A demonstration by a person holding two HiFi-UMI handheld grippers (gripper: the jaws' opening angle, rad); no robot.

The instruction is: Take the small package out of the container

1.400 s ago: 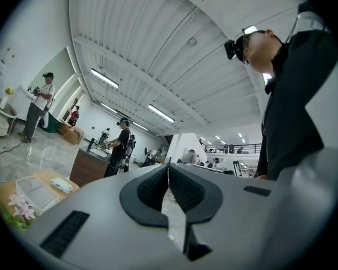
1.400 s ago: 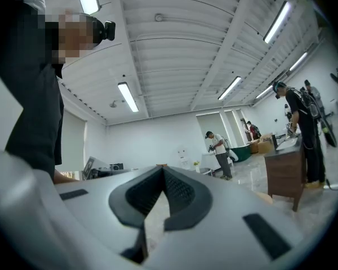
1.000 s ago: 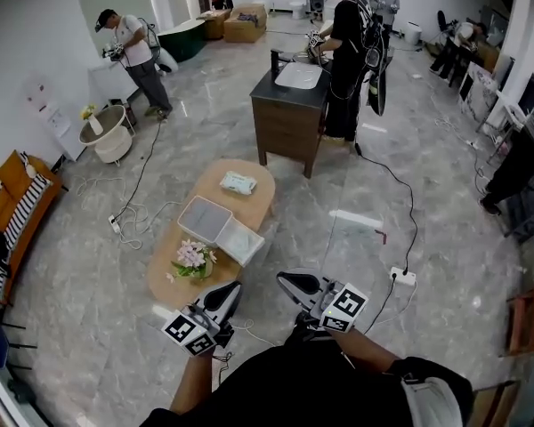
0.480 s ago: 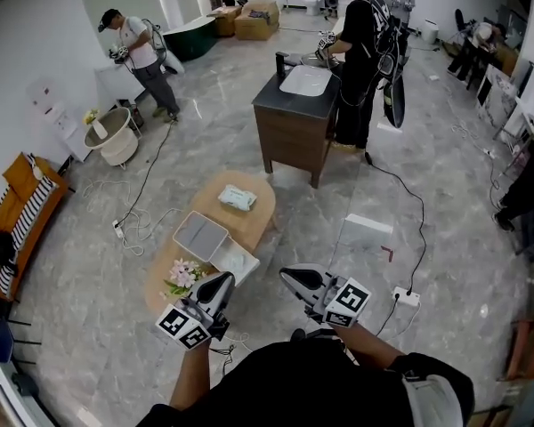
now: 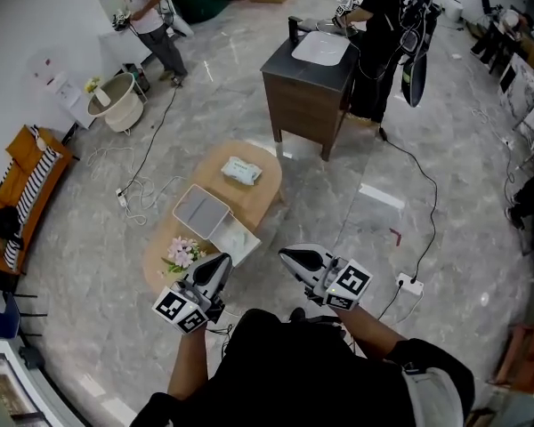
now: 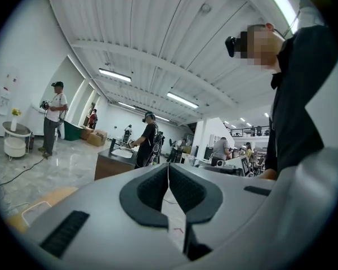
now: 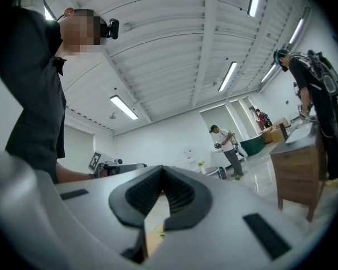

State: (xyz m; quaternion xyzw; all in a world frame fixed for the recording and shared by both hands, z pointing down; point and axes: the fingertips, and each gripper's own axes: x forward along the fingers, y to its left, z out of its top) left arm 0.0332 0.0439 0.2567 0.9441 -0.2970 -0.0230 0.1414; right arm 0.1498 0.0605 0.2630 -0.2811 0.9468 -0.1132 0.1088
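Observation:
A small pale package [image 5: 241, 170] lies on the far end of an oval wooden table [image 5: 262, 189], outside the container. The container [image 5: 201, 211] is a shallow white box with a grey inside and sits mid-table, with a white lid-like piece [image 5: 239, 241] beside it. My left gripper [image 5: 222, 261] is held over the table's near end, shut, with nothing in it. My right gripper [image 5: 285, 254] hovers over the floor just right of the table, also shut and empty. In the left gripper view the pads [image 6: 158, 185] meet, and in the right gripper view the pads [image 7: 177, 193] touch at their tips.
A small bunch of flowers [image 5: 182, 254] stands at the table's near left end. A dark wooden cabinet with a basin [image 5: 304, 92] stands beyond the table, with a person in black [image 5: 387, 25] at it. Cables [image 5: 138, 198] run over the marble floor to the left.
The head view has moved forward and tilted down, so the table sits higher and nearer. Both grippers stay shut and level in front of me.

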